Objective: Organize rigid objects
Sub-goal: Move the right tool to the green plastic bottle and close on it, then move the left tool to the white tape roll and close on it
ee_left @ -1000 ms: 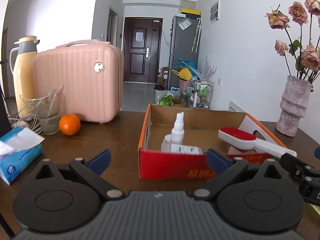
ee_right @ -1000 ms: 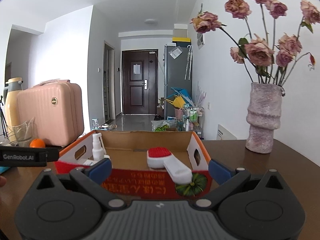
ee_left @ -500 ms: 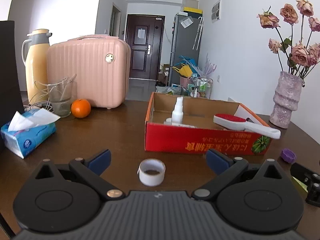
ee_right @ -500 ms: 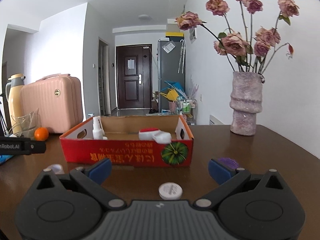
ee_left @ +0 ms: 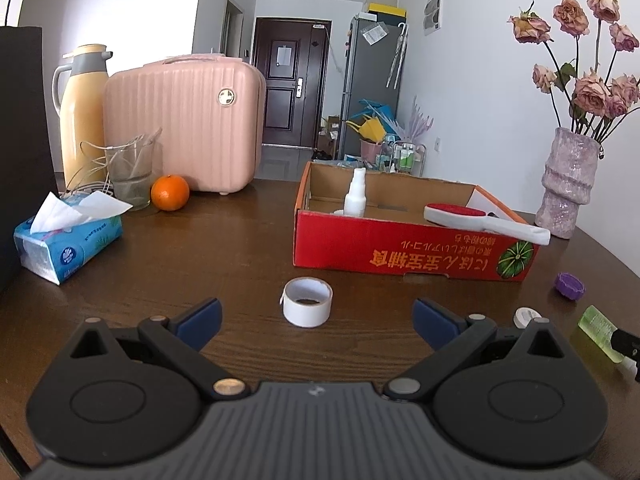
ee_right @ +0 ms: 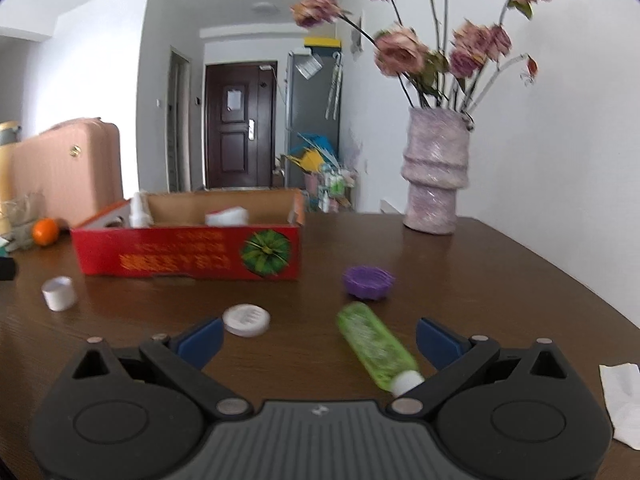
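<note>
A red cardboard box (ee_left: pixel 404 248) (ee_right: pixel 188 256) sits mid-table; inside stand a white spray bottle (ee_left: pixel 355 196) and a red-and-white lint brush (ee_left: pixel 484 222) that overhangs the right rim. A white tape roll (ee_left: pixel 306 301) (ee_right: pixel 59 293) lies just ahead of my open left gripper (ee_left: pixel 316 318). My right gripper (ee_right: pixel 318 340) is open too, with a green bottle (ee_right: pixel 374 346) lying between its fingers, nearer the right one. A white lid (ee_right: pixel 245 319) and a purple cap (ee_right: pixel 368 282) (ee_left: pixel 569 285) lie close by.
A pink case (ee_left: pixel 184 124), yellow thermos (ee_left: pixel 82 108), glass (ee_left: pixel 128 170), orange (ee_left: pixel 170 192) and tissue pack (ee_left: pixel 66 236) line the left side. A vase of dried roses (ee_right: pixel 435 172) stands at the back right. A white tissue (ee_right: pixel 622 400) lies at the right edge.
Both grippers have drawn back from the box and come lower. The lint brush now rests in the box. The tape roll, lid, purple cap and green bottle have come into view.
</note>
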{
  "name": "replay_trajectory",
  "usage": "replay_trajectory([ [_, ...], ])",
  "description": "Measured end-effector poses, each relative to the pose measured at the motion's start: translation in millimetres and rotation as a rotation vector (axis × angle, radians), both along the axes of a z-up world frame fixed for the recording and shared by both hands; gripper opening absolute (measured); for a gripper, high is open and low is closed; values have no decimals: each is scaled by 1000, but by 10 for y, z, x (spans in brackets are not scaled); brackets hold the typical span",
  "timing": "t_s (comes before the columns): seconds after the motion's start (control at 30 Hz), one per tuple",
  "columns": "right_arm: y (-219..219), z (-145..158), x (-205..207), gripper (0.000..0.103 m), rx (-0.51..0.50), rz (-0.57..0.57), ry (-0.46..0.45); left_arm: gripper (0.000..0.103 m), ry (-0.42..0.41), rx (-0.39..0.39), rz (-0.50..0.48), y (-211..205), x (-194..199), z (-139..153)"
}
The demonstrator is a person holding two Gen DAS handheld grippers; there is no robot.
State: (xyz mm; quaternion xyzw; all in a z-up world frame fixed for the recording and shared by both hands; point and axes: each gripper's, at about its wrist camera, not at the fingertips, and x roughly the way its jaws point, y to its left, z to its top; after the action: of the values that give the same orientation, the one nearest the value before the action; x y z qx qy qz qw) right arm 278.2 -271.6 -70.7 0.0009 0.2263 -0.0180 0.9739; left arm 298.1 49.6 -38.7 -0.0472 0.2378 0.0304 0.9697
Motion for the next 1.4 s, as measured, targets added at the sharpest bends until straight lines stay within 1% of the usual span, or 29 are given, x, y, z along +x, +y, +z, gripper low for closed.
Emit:
replay_trajectory([
  [0.07, -88, -47, 84, 98, -7, -8, 29, 103, 7, 1, 4, 4, -3, -18],
  [0.13, -184, -101, 191, 93, -1, -17, 64, 103, 15, 0, 8, 10, 1, -34],
  [0.23, -305, -161, 332, 88, 18, -16, 103, 103, 31, 3, 13, 20, 24, -59],
  [0.5, -472, -257, 590, 82, 38, -7, 172, 103, 68, 6, 24, 33, 89, -114],
  [0.63, -516, -283, 700, 70, 64, 2, 192, 103, 80, 7, 30, 47, 112, -132],
  [0.7, -505, -299, 738, 67, 67, 6, 198, 103, 82, 5, 33, 54, 118, -136],
  [0.8, -492, -341, 804, 55, 74, 13, 228, 103, 85, -2, 33, 64, 126, -137],
  [0.9, -473, -341, 822, 51, 72, 11, 226, 103, 85, -7, 32, 67, 120, -133],
  [1.03, -421, -352, 814, 30, 51, 3, 220, 103, 80, -9, 29, 67, 109, -122],
  [1.17, -333, -351, 794, 31, 31, -4, 210, 103, 79, -13, 24, 64, 98, -118],
  [1.27, -281, -347, 769, 30, 34, -3, 208, 103, 74, -17, 21, 65, 83, -104],
  [1.4, -195, -317, 713, 30, 37, -12, 178, 103, 68, -24, 14, 67, 63, -88],
])
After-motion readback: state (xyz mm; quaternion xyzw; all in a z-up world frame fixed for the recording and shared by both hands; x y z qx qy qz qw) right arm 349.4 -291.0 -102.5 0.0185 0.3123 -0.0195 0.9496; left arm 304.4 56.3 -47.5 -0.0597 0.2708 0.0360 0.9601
